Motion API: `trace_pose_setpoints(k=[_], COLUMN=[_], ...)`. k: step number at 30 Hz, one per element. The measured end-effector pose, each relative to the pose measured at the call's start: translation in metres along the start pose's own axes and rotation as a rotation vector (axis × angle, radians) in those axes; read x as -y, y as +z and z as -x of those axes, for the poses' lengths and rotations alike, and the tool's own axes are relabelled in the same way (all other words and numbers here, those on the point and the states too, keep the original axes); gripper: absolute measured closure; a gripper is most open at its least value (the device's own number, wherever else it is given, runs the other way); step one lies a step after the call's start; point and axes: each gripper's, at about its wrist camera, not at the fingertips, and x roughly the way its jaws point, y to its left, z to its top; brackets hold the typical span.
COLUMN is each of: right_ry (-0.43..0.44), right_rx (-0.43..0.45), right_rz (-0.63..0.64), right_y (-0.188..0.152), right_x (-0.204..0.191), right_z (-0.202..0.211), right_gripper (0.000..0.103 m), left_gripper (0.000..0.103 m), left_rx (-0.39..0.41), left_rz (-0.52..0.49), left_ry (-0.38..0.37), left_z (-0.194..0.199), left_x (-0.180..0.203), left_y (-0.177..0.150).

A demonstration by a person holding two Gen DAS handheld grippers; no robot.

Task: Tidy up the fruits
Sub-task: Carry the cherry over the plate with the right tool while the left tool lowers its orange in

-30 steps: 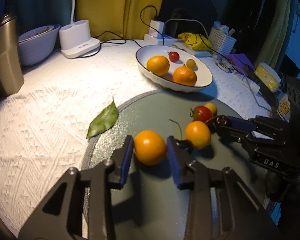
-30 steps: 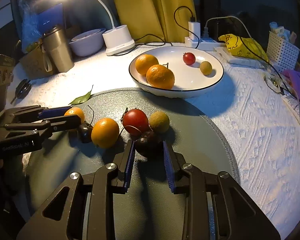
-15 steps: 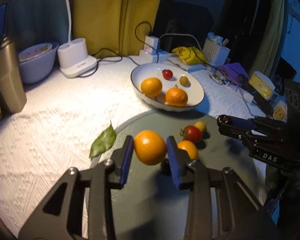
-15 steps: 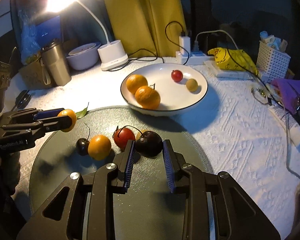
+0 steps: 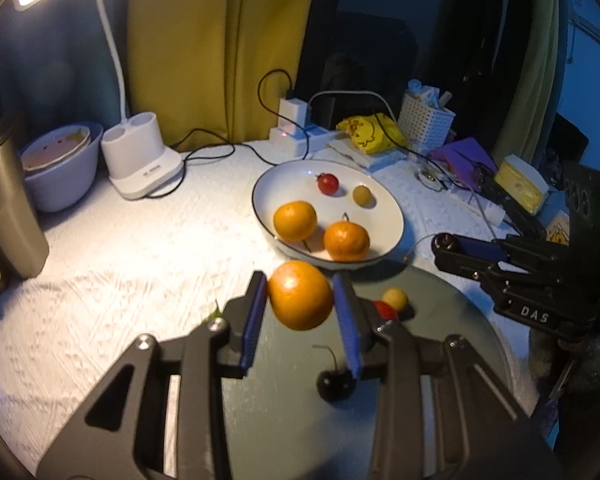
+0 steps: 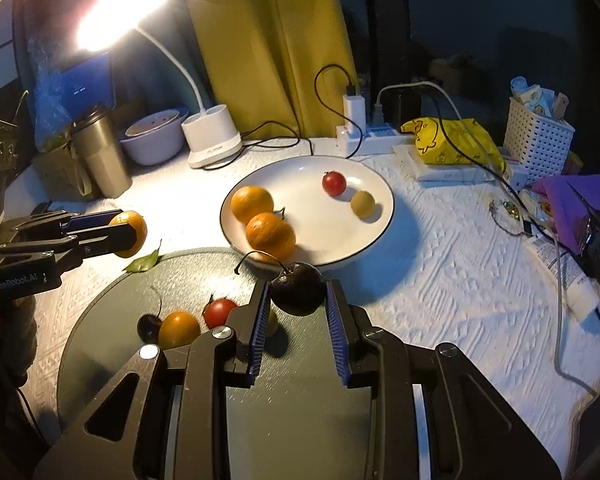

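My left gripper (image 5: 300, 294) is shut on an orange (image 5: 300, 308) and holds it in the air above the near rim of the white bowl (image 5: 396, 216). My right gripper (image 6: 298, 292) is shut on a dark stemmed cherry (image 6: 298, 286), also lifted, just in front of the bowl (image 6: 384, 216). Two oranges, a red tomato (image 6: 334, 183) and a small yellowish fruit (image 6: 363, 204) lie in the bowl. On the dark round tray (image 6: 108, 312) sit another dark cherry (image 6: 149, 326), a small orange (image 6: 179, 328) and a red tomato (image 6: 219, 311).
A green leaf (image 6: 142, 264) lies at the tray's far left edge. A lamp base (image 5: 140, 160), a lilac bowl (image 5: 60, 168) and a steel tumbler (image 5: 4, 208) stand at the back left. A power strip with cables (image 5: 300, 136), a yellow bag (image 5: 368, 136) and a white basket (image 5: 426, 120) crowd the back right.
Both grippers have lifted their fruit off the tray and risen. The left carries the orange and the right the dark cherry, and both are nearer the bowl.
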Motion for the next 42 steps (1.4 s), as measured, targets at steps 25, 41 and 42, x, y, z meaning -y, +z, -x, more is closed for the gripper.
trace_pose_setpoints(k=[25, 41, 42], right_ry=[0.009, 0.055, 0.057], right_rx=[0.014, -0.008, -0.012], right_rz=[-0.003, -0.02, -0.021], right_y=[0.046, 0.063, 0.064], right_x=[0.03, 0.033, 0.033], right_z=[-0.046, -0.097, -0.101], right_gripper=[0.072, 0.072, 0.073], left_gripper=[0.068, 0.068, 0.068], left_rx=[-0.004, -0.042, -0.048], left_rz=[-0.034, -0.008, -0.001], left_ry=[-0.02, -0.019, -0.017], left_z=[-0.063, -0.122, -0.124], left_x=[-0.003, -0.016, -0.016], left_y=[0.054, 0.078, 0.079])
